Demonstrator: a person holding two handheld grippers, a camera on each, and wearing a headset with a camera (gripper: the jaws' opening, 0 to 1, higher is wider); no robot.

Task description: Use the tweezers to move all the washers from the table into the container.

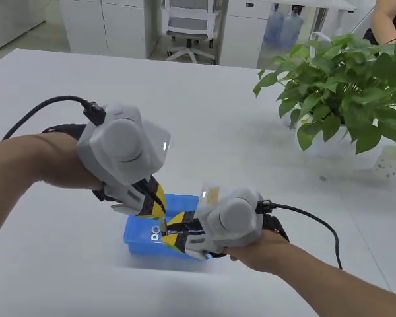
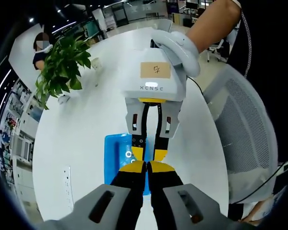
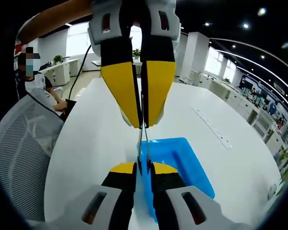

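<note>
Over a white table point(image 1: 204, 112), two hand-held grippers meet tip to tip above a blue container point(image 3: 194, 167). The right gripper point(image 3: 144, 168) has its yellow-tipped jaws pressed together on the tweezers point(image 3: 140, 143), a thin pair of metal blades that run straight forward from them in the right gripper view. At the blades' far end, the left gripper point(image 2: 146, 166) faces the right one, and its jaws are likewise closed on the tweezers. Each gripper thus clamps one end, with the slender tool bridging the short gap between them.

Directly under that gap sits the container, flat on the table and just below the jaw tips. Several silver washers point(image 1: 154, 232) lie inside it on the blue floor, beneath the left gripper's jaws in the head view, and apart from both the jaws and the tweezers. Black cables trail back from both grippers along the person's forearms.

Farther along the table, to the right, stands a leafy potted plant point(image 1: 343, 79). Beyond the table's far edge are an office chair point(image 1: 188, 26) and white cabinets point(image 1: 105, 26).
</note>
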